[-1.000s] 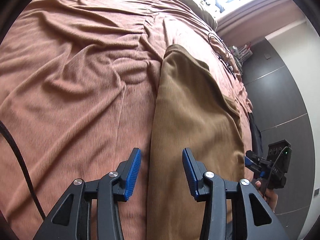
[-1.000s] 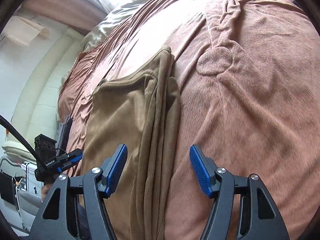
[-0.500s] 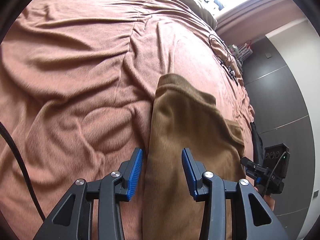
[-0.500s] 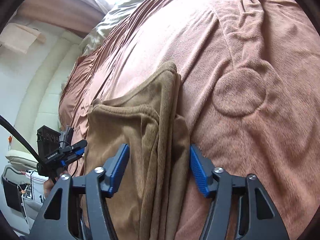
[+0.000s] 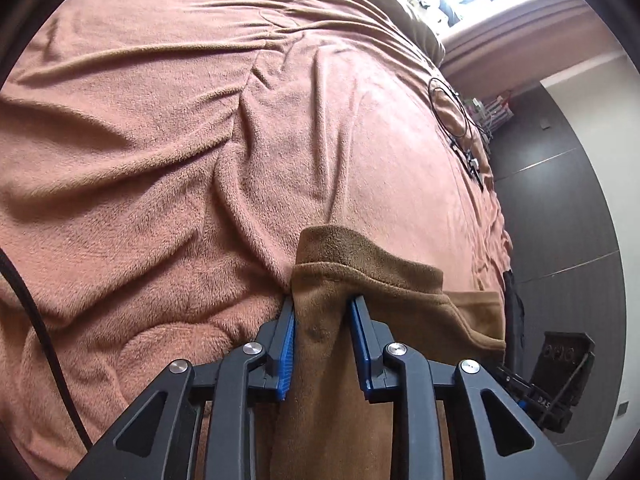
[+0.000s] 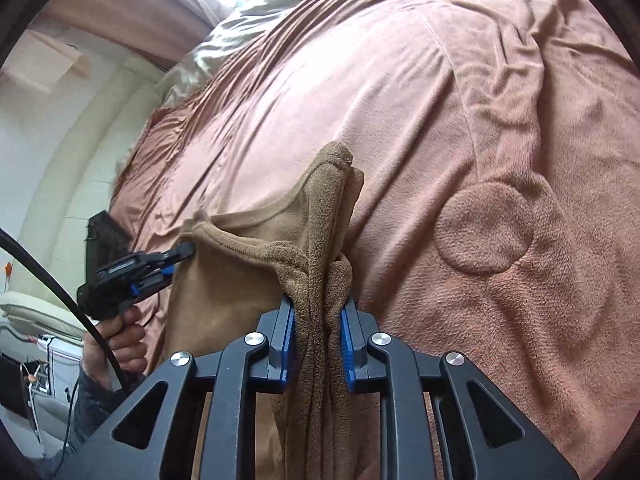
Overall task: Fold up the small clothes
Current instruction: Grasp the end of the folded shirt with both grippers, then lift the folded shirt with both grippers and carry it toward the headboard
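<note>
Brown fleece garment [image 5: 384,300] lay folded lengthwise on the pink blanket [image 5: 160,184] of the bed. The left gripper [image 5: 322,312] had just been closing; its jaws pinched the garment's left edge. The right gripper [image 6: 317,316] had likewise been closing, its jaws squeezing the bunched layered right edge. A black cable [image 5: 452,108] lay far right.

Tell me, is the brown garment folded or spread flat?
Folded: the brown garment shows several stacked layers at its edge, bunched between the right claw's pads.

Black gripper [image 5: 323,312] frames; blue-padded fingers [image 6: 289,336]; silver screws.
</note>
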A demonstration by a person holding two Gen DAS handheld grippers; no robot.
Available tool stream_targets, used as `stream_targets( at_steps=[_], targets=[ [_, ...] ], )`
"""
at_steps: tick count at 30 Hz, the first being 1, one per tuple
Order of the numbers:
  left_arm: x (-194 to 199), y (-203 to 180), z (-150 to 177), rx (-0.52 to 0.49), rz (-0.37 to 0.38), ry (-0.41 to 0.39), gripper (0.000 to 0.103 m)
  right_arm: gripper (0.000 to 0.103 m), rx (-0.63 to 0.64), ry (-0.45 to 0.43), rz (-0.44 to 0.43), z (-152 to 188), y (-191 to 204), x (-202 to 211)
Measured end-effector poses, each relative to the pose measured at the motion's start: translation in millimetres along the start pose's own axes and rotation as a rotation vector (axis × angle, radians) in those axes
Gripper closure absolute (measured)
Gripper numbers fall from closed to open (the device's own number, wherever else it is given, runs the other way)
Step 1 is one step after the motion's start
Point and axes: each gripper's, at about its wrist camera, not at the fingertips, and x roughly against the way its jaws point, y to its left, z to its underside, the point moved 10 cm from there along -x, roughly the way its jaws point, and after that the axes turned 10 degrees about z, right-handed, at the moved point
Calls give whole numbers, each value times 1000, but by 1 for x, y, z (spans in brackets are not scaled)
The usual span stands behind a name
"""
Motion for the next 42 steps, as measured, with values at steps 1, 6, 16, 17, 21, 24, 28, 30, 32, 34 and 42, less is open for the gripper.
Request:
stream_targets(
  at_steps=[1, 6, 16, 17, 21, 24, 28, 30, 32, 34, 42],
  targets=[
    [-3, 1, 0, -4, -6, 5, 76, 87, 8, 0, 4, 1, 2, 0],
    [-7, 1, 0, -17, -8, 18, 76, 78, -15, 34, -3, 1, -3, -12],
    [-16, -1, -2, -34, -16, 43, 76, 85, -64, 51, -23, -10, -6, -34],
    [-16, -2, -2, -47, -31, 41, 83, 86, -73, 51, -32, -10, -5, -32],
    [-9, -11, -1, -66, -46, 34, 96, 89, -46, 13, -24, -9, 2, -20],
    [5, -23, -2, -90, -42, 11, 97, 90, -27, -17, -32, -7, 11, -4],
    [26, -41, 0, -104, -20, -23, 98, 90, -5, -50, -44, -1, 22, 14],
    [37, -50, 1, -114, -13, -39, 98, 90, 2, -66, -52, 2, 26, 23],
    [50, -59, 4, -115, 2, -58, 98, 90, 11, -83, -62, 8, 28, 34],
    [60, -69, 5, -117, 17, -76, 98, 90, 22, -99, -70, 13, 32, 45],
    [115, -108, 20, -173, 55, -154, 98, 90, 77, -164, -78, 37, 45, 93]
  ],
)
